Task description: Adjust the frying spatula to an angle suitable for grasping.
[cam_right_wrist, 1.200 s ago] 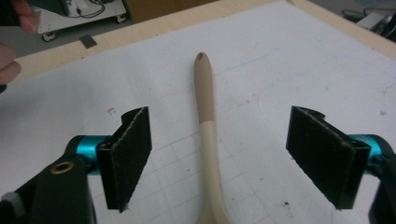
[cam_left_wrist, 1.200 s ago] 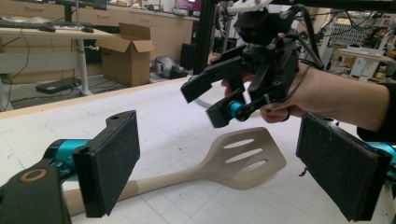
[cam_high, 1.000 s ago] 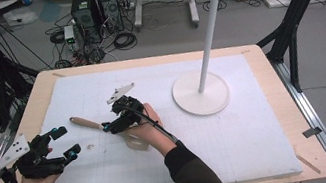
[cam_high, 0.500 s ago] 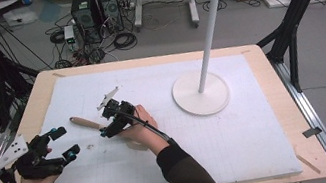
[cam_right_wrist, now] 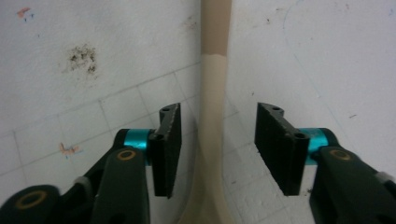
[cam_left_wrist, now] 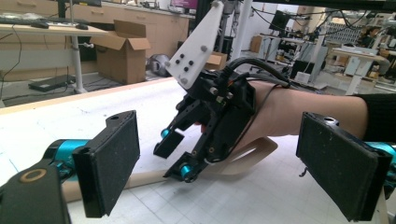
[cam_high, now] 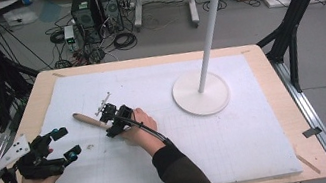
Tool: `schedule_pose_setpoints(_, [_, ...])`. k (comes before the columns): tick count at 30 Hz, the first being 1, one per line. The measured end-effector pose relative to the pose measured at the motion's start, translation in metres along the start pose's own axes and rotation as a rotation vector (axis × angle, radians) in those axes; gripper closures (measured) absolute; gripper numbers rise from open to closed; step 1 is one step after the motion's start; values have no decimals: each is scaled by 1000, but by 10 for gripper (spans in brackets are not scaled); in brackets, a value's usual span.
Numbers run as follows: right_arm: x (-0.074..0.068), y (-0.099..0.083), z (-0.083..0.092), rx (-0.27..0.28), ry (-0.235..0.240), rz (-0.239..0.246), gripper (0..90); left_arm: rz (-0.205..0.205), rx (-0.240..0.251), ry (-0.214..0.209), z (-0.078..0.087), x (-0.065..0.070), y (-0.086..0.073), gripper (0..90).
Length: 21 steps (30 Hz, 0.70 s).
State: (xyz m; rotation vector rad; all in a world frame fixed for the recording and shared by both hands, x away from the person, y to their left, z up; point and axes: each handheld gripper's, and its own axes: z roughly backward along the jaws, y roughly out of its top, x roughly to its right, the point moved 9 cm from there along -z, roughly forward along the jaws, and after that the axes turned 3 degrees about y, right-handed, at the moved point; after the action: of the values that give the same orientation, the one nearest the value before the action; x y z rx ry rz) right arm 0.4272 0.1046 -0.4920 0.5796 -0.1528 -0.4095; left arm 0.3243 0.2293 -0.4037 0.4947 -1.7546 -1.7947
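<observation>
Spatula (cam_right_wrist: 212, 116) flat on mat, right tongs (cam_right_wrist: 217, 140) closing astride handle, untouched, left tongs (cam_left_wrist: 233, 163) open

No text, label or number can be read.

Matt wooden spatula (cam_right_wrist: 212, 121) on rough white foam board (cam_high: 239, 134).

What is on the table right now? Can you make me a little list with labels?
Table: white mat on a wooden top
Tool: wooden-handled spatula lying flat
Right gripper: jaws have just been closing around the spatula handle, not yet pressing it
Left gripper: open, holding nothing, apart from the spatula
Stand: white pole with hooks, upright at the right
</observation>
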Motion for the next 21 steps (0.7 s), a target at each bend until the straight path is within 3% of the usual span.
schedule_pose_setpoints(3, [1, -5, -5, -38, 16, -23, 593, 2, 1, 1, 0, 0, 0, 138])
schedule_pose_setpoints(8, [1, -5, -5, -36, 52, -50, 636, 0, -4, 3, 1, 0, -1, 139])
schedule_pose_setpoints(10, [1, -5, -4, -42, 60, -55, 685, 0, -6, 4, 1, 0, -1, 139])
schedule_pose_setpoints(11, [0, -5, -4, -42, 72, -62, 766, -1, -5, 4, 2, 1, -1, 138])
schedule_pose_setpoints(21, [0, -5, -3, -48, 68, -44, 779, 0, -2, 10, 4, 0, 0, 139])
